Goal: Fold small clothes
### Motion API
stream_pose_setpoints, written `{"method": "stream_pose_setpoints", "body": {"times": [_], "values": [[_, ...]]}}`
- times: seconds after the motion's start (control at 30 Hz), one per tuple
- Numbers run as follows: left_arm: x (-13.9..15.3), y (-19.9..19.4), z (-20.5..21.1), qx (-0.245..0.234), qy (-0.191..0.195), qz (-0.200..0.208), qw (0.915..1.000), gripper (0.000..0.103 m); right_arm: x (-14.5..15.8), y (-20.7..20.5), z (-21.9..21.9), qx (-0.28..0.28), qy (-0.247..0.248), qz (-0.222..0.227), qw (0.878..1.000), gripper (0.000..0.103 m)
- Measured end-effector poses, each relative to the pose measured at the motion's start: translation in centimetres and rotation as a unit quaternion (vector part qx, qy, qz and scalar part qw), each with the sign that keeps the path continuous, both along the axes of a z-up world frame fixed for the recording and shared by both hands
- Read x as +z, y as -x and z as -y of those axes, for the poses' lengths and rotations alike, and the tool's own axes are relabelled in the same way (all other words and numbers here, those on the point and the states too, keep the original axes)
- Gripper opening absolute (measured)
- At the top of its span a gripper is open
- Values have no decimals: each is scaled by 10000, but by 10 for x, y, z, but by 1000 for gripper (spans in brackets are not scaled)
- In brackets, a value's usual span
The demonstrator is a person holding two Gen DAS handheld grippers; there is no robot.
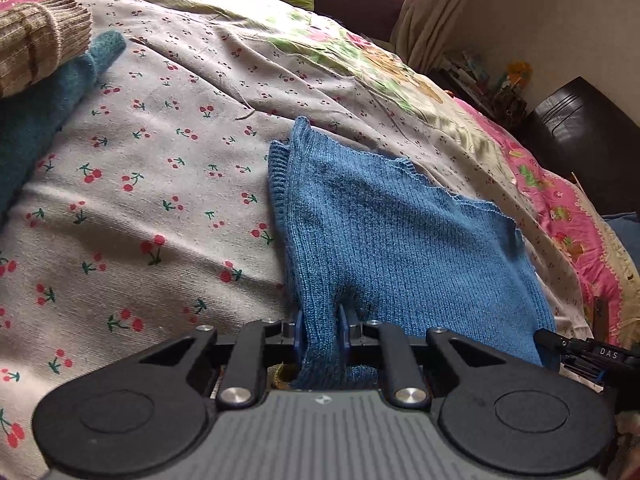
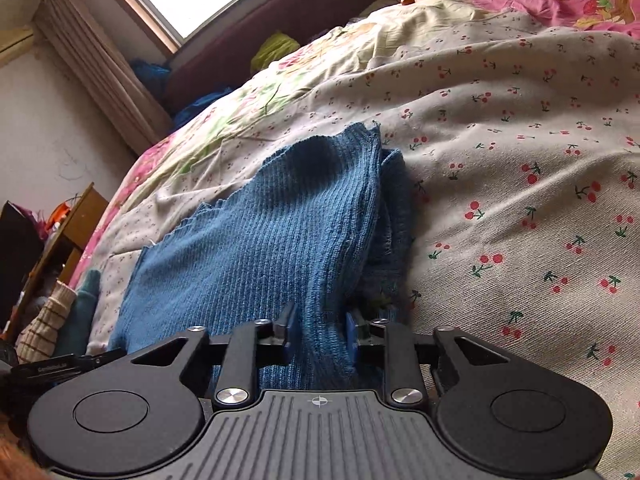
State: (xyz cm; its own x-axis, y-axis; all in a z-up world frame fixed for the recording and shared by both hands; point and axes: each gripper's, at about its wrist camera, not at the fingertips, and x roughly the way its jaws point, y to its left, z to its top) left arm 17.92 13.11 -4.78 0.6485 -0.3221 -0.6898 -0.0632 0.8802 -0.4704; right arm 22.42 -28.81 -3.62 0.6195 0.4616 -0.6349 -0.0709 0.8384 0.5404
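Observation:
A small blue knit garment lies on the cherry-print bed sheet, its near edge lifted. My left gripper is shut on the garment's near left edge, knit bunched between the blue pads. My right gripper is shut on the other near edge of the same blue knit garment, which is partly doubled over on its right side. The right gripper's tip shows at the lower right of the left wrist view.
A folded beige striped knit lies on a teal garment at the far left; both show small in the right wrist view. A pink floral quilt covers the bed's edge. A dark headboard, window and curtains stand beyond.

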Motion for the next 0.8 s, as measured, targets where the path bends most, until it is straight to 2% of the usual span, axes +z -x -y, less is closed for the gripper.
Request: {"method": "stream_pose_setpoints", "body": {"times": [0.1, 0.23, 0.37, 0.43, 0.5, 0.63, 0.8], "values": [[7, 7, -3, -38, 132, 101, 9999, 22, 13, 11, 14, -47, -344, 65, 9994, 11], [15, 19, -2, -42, 242, 153, 9996, 21, 29, 31, 17, 4, -179, 218, 9996, 10], [-4, 21, -2, 67, 168, -119, 9998, 21, -4, 24, 17, -122, 135, -275, 9995, 9], [-10, 19, -3, 109, 179, -187, 9996, 21, -16, 18, 15, -134, 130, -444, 9988, 10], [-5, 19, -2, 82, 92, -156, 9998, 22, -10, 16, 10, -78, 273, -341, 9990, 15], [7, 24, -3, 78, -189, -40, 9998, 22, 10, 20, 8, -43, 586, -27, 9983, 15], [22, 37, -12, 501, -538, 284, 9969, 22, 36, 31, -2, -371, 1182, 613, 9904, 16]]}}
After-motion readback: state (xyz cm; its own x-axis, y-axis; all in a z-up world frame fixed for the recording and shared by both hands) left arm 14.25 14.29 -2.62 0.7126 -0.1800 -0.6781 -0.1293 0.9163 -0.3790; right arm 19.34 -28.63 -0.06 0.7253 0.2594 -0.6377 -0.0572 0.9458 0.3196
